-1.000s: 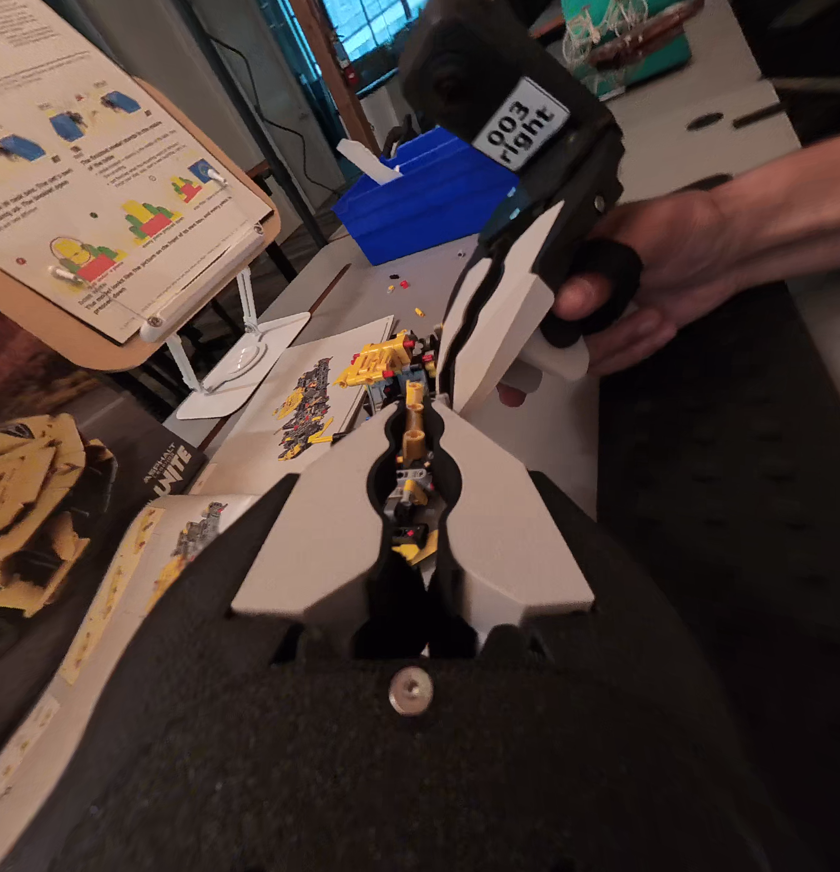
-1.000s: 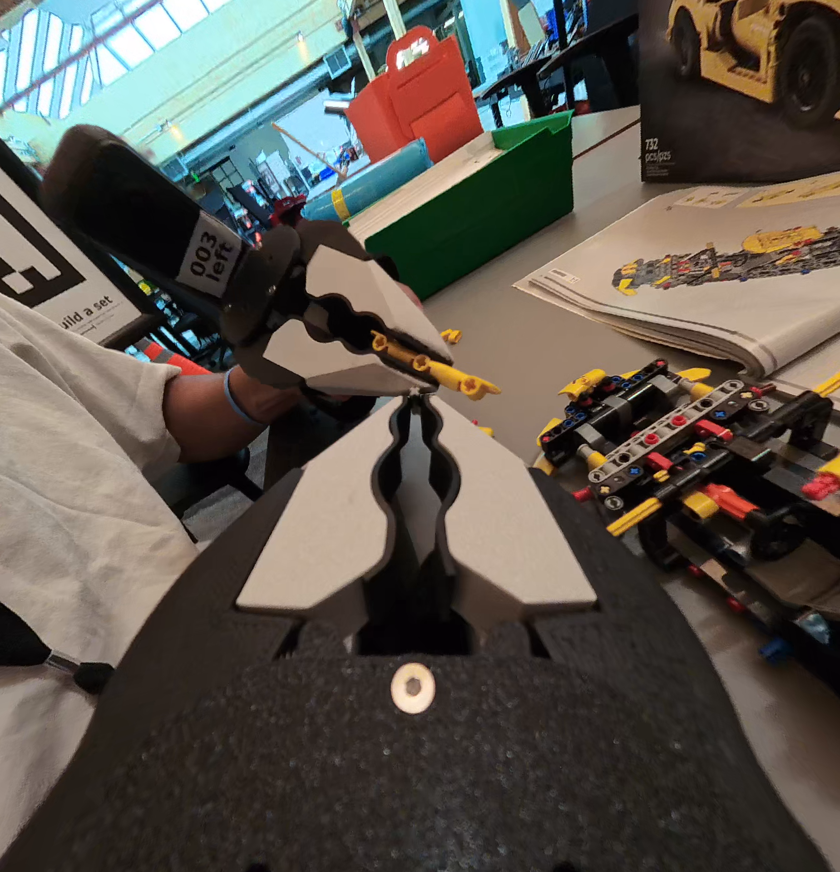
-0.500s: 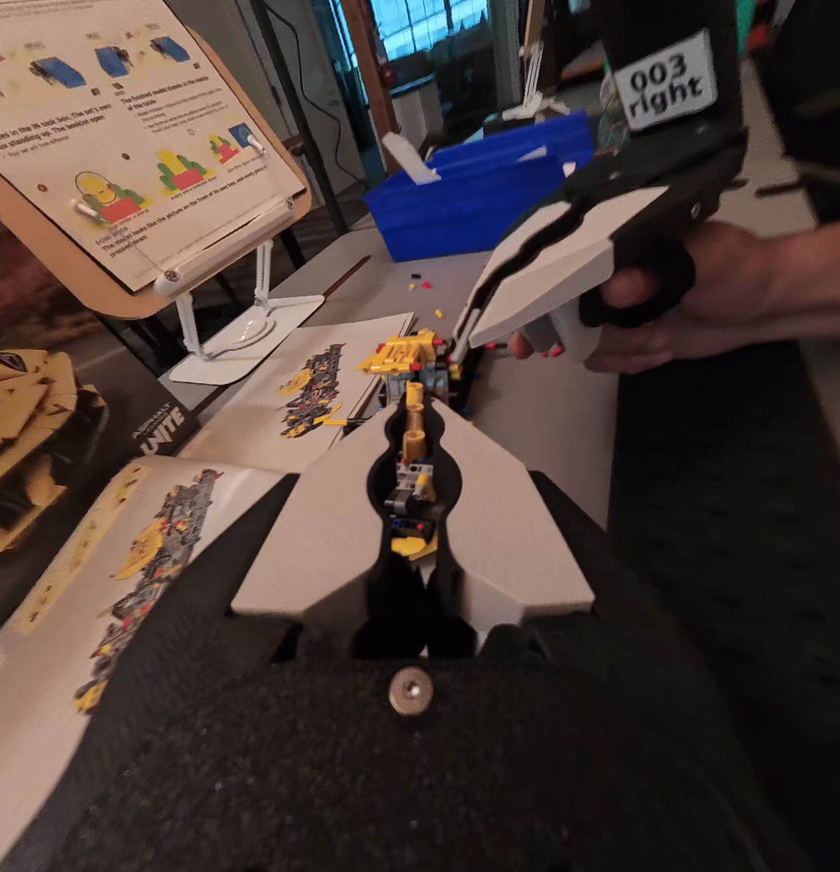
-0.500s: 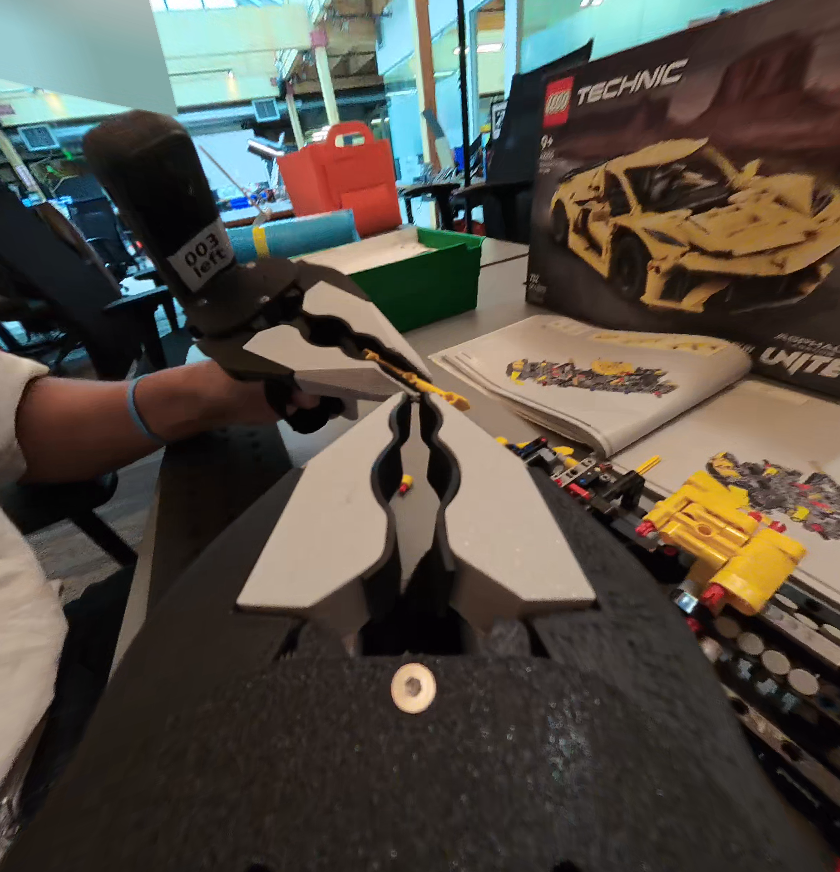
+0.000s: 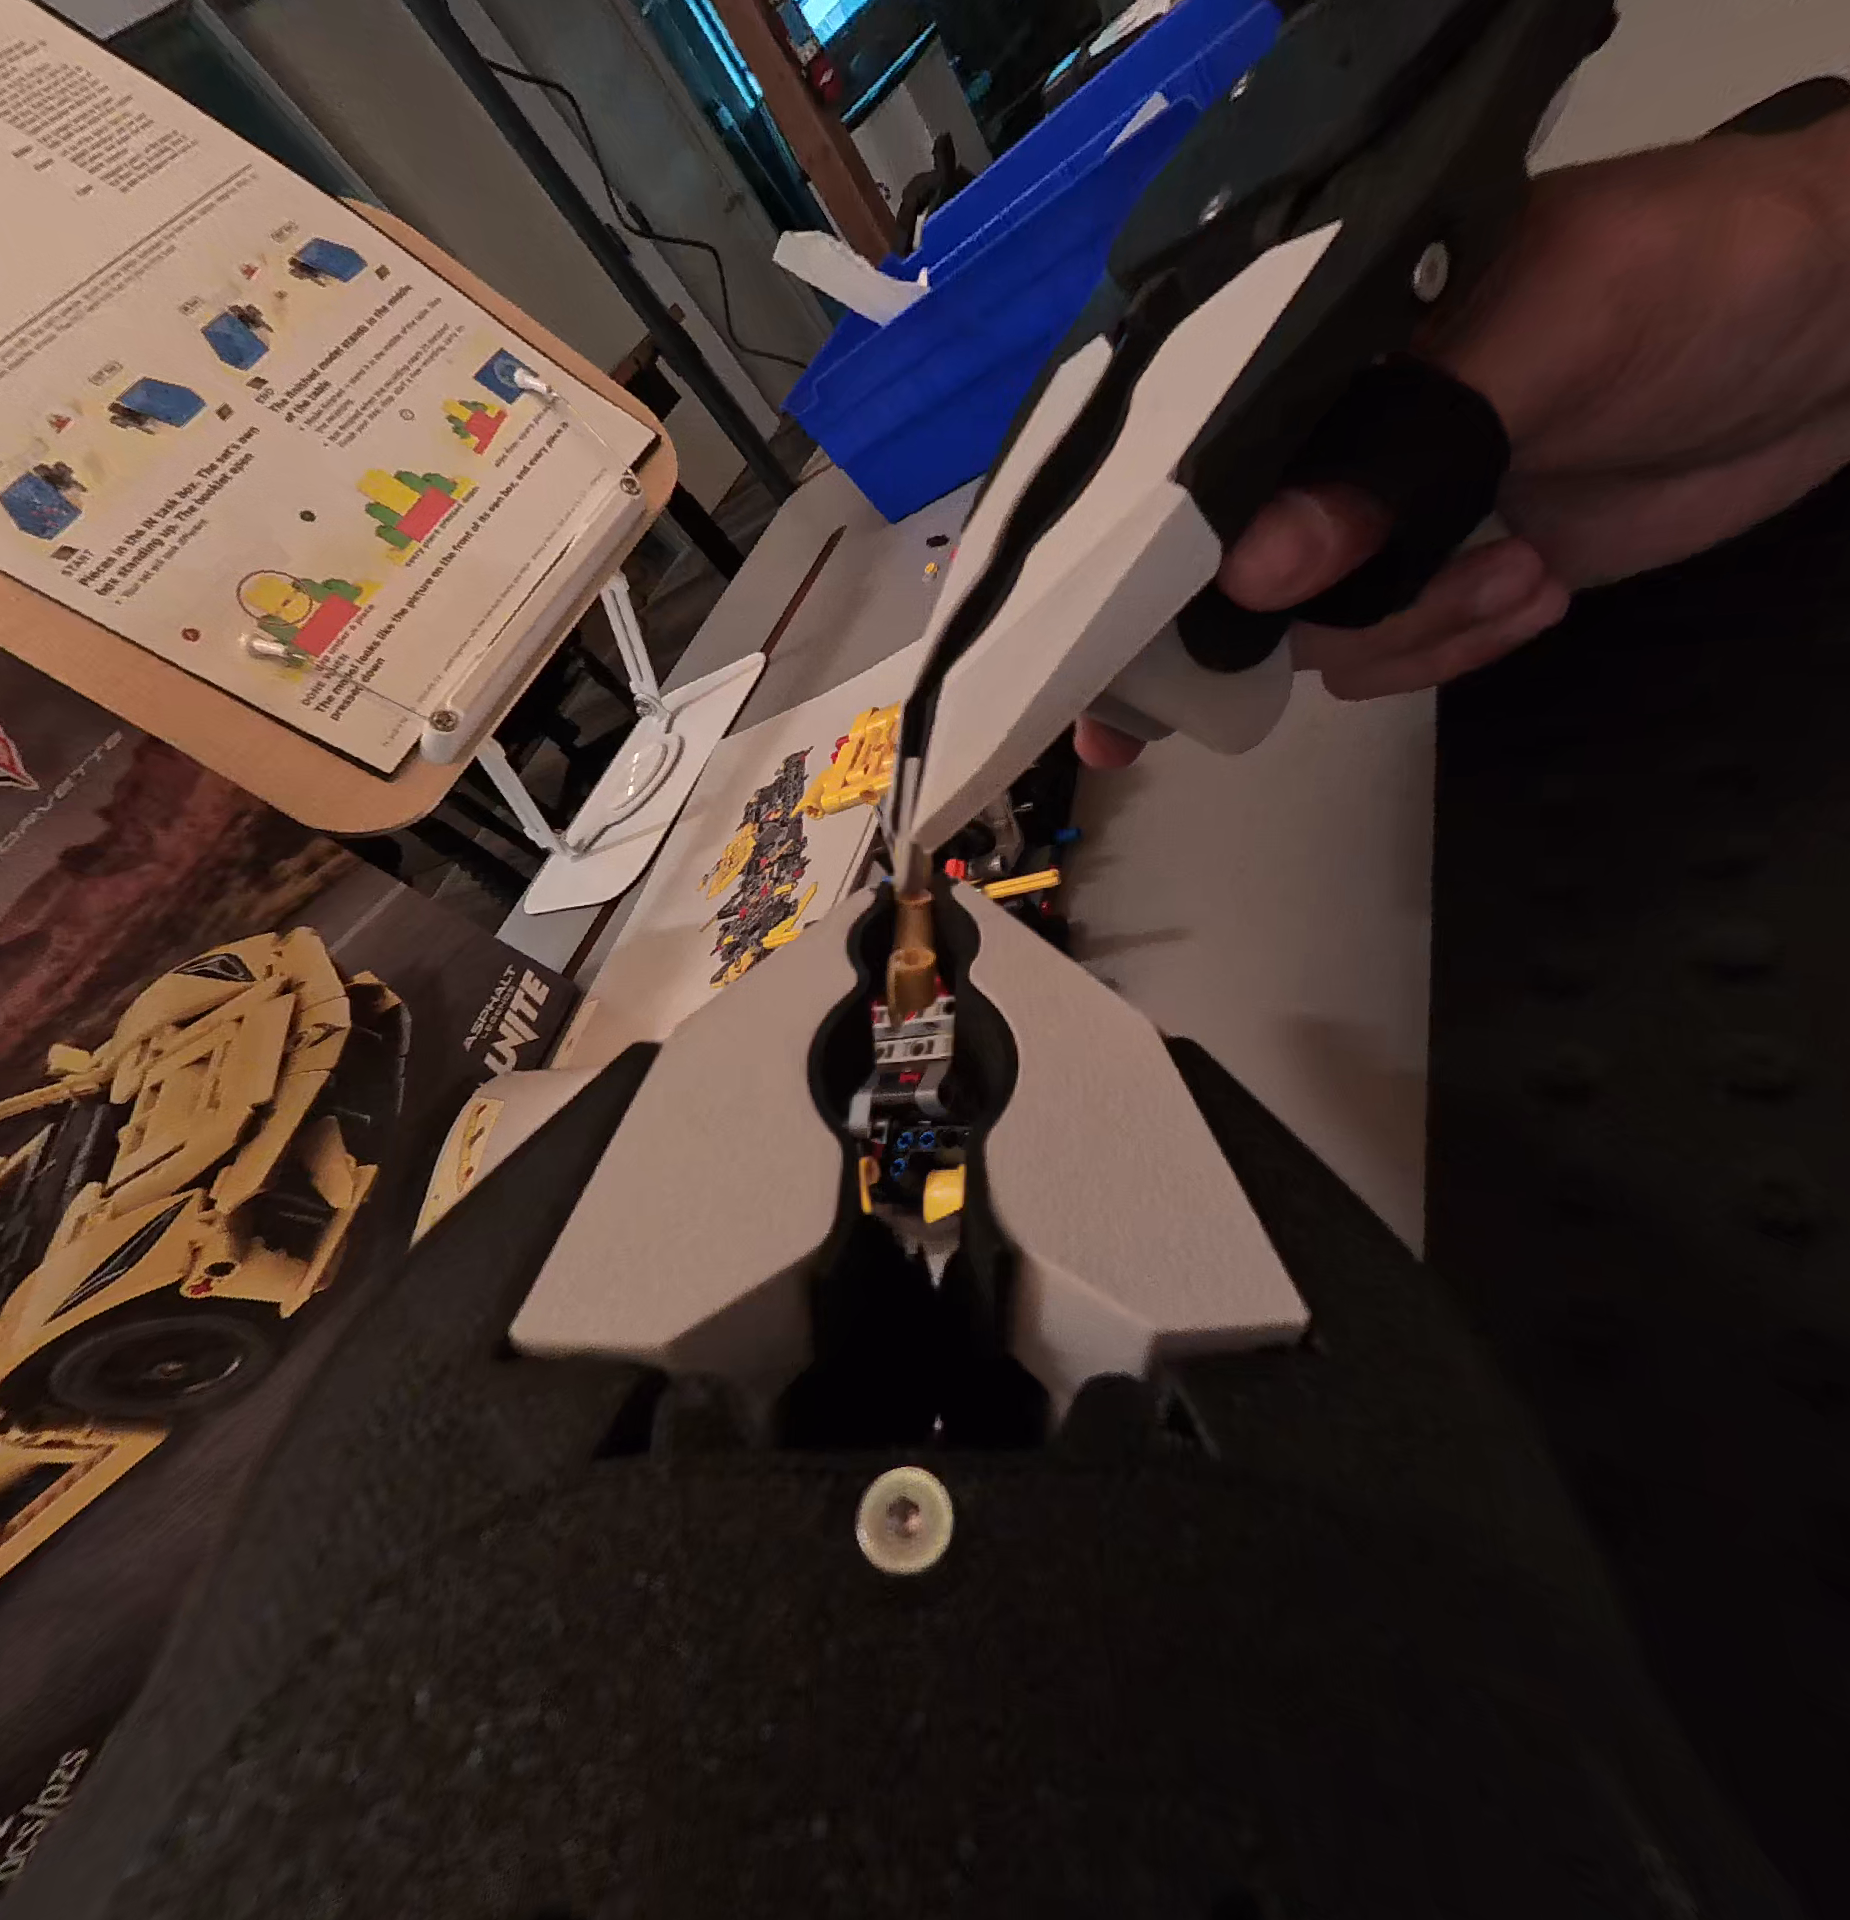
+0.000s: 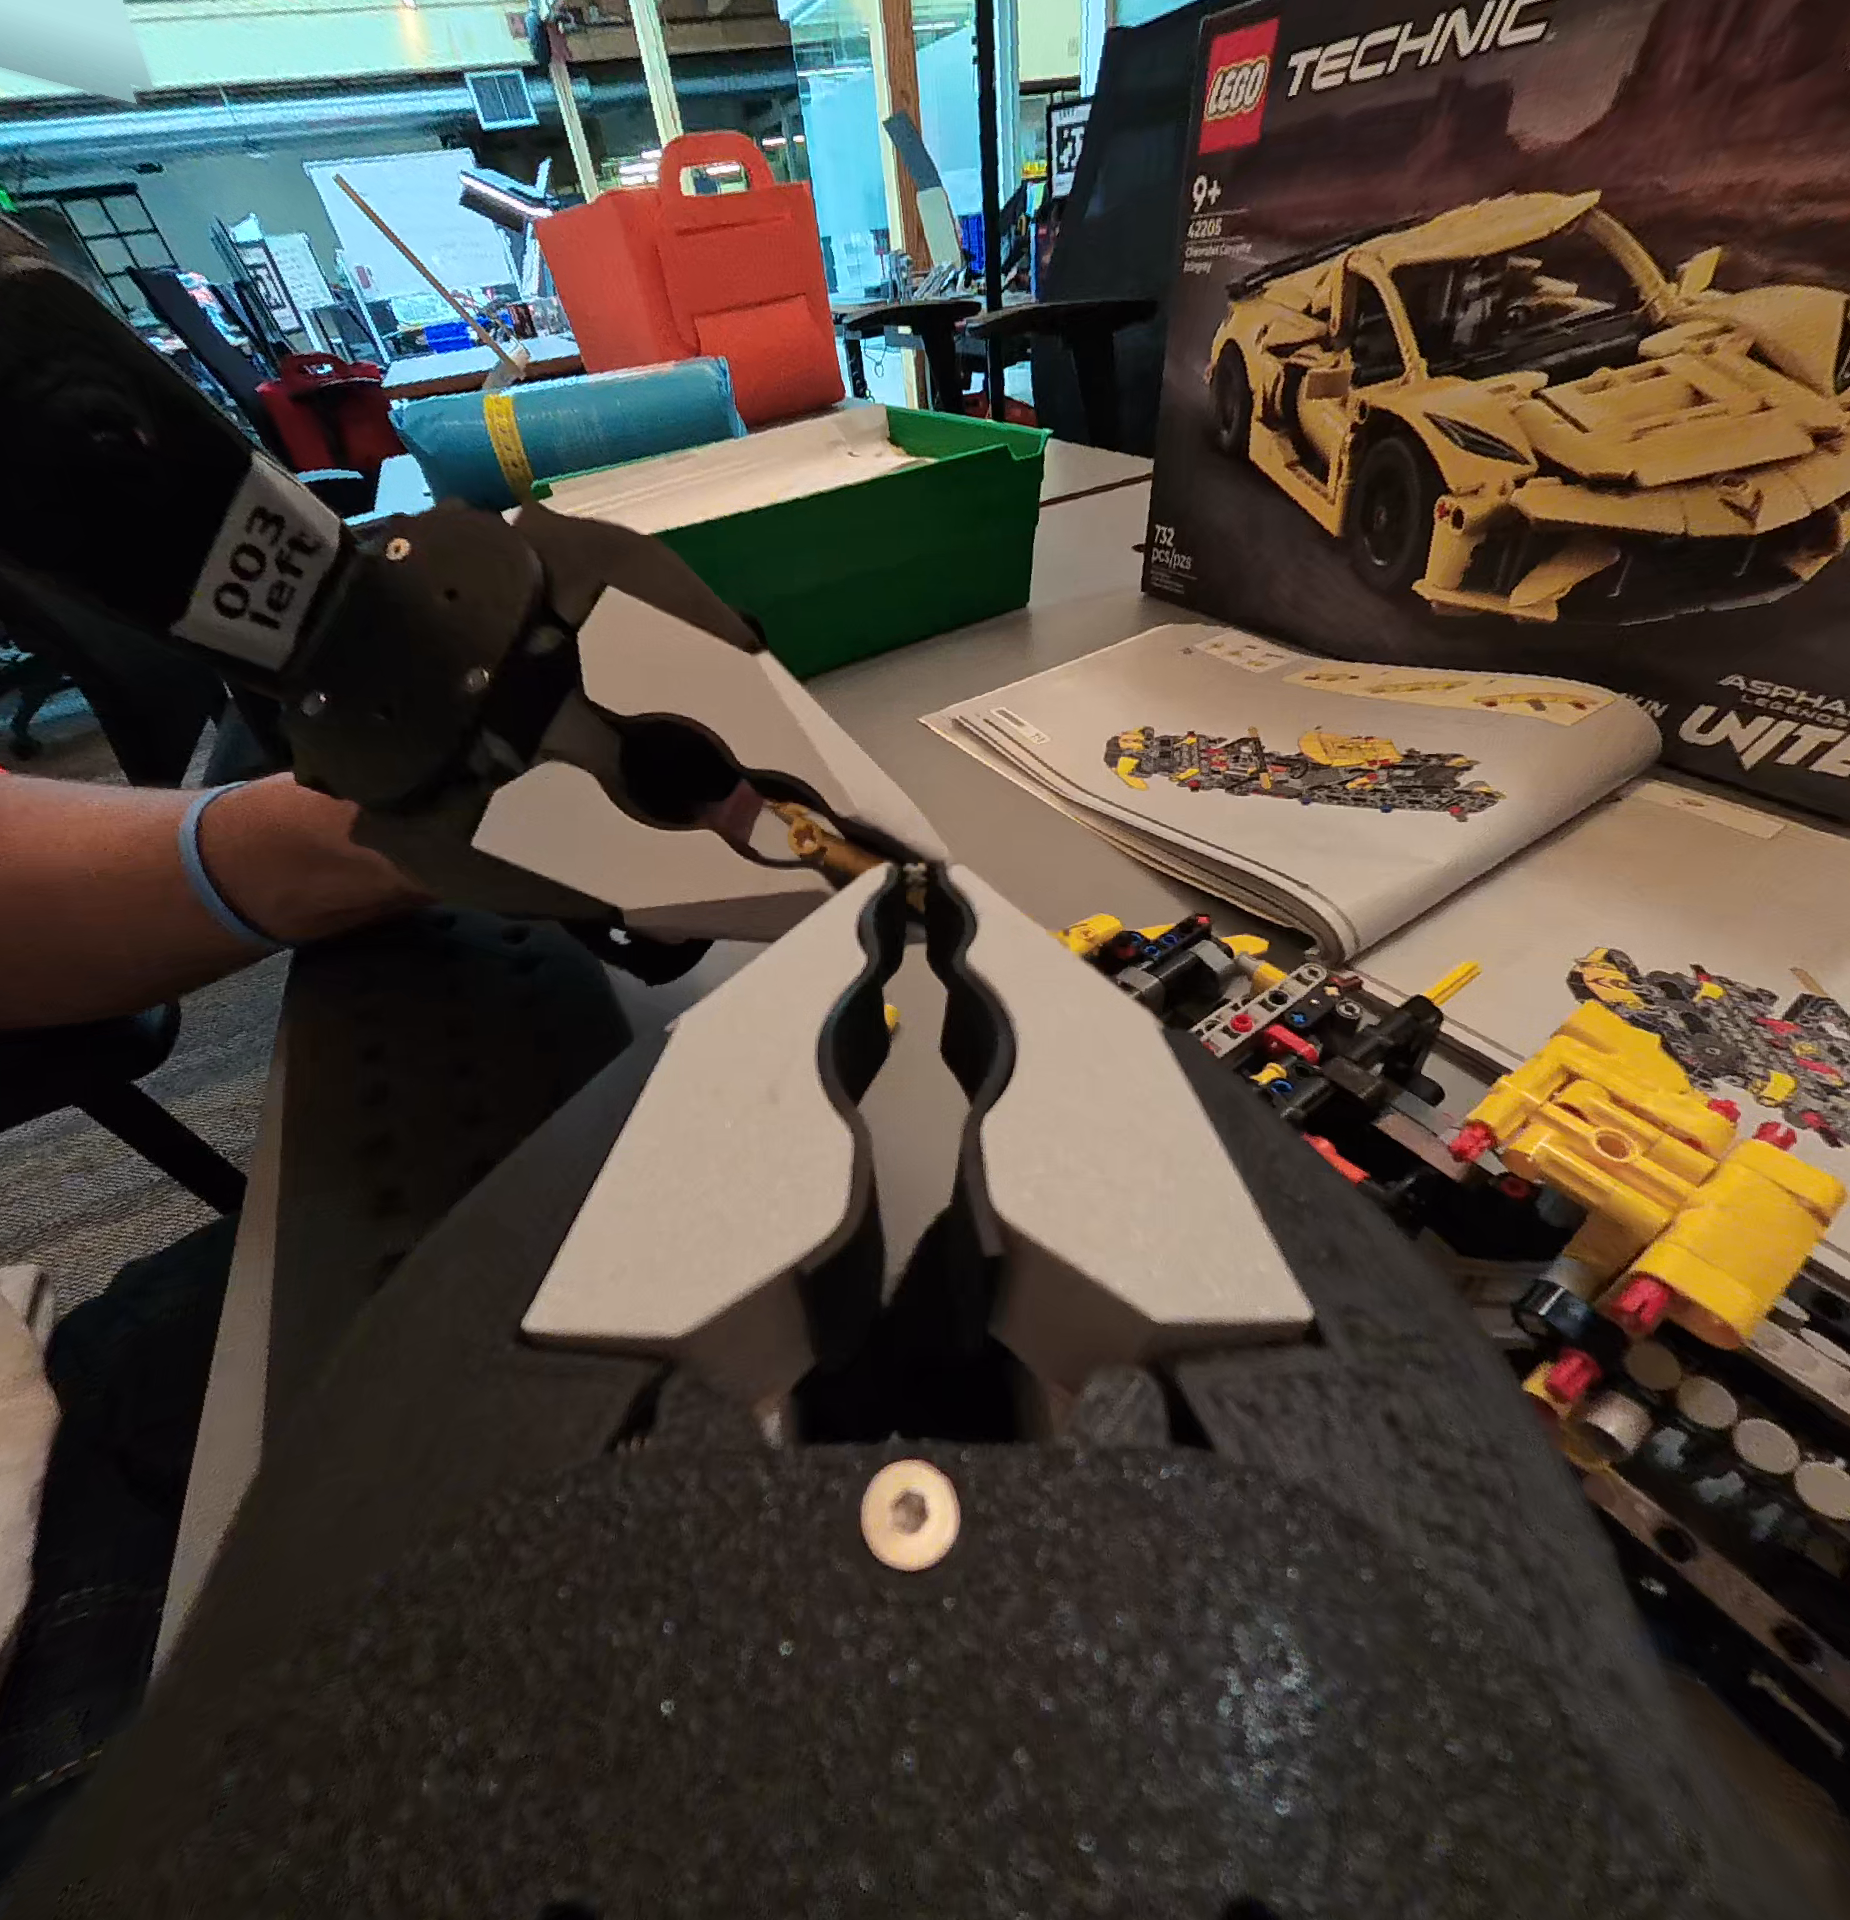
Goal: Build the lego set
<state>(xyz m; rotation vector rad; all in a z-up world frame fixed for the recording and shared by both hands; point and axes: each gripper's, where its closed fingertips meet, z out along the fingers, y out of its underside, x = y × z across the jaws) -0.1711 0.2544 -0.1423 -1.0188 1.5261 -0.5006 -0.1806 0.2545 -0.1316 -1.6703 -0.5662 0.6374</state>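
Note:
My left gripper (image 5: 913, 906) is shut on a yellow axle piece (image 5: 910, 961) that sticks out past its tips. It also shows in the right wrist view (image 6: 885, 847), coming in from the left with the yellow piece (image 6: 822, 834). My right gripper (image 6: 916, 883) is shut on a small grey piece (image 5: 905, 871). Its tips (image 5: 905, 844) meet the free end of the yellow piece, tip to tip with the left gripper. The part-built black and yellow model (image 6: 1316, 1039) lies on the table below and to the right.
The set's box (image 6: 1523, 364) stands behind an open instruction booklet (image 6: 1316, 769). A green bin (image 6: 848, 540) is at the back. A blue bin (image 5: 1004, 343) and a tilted instruction board on a stand (image 5: 277, 468) are on the far side. Both grippers' tips are close together, under 4 cm apart.
The two grippers have come together. The right gripper's tips, apart from the yellow piece before, now touch its end. Both stay shut.

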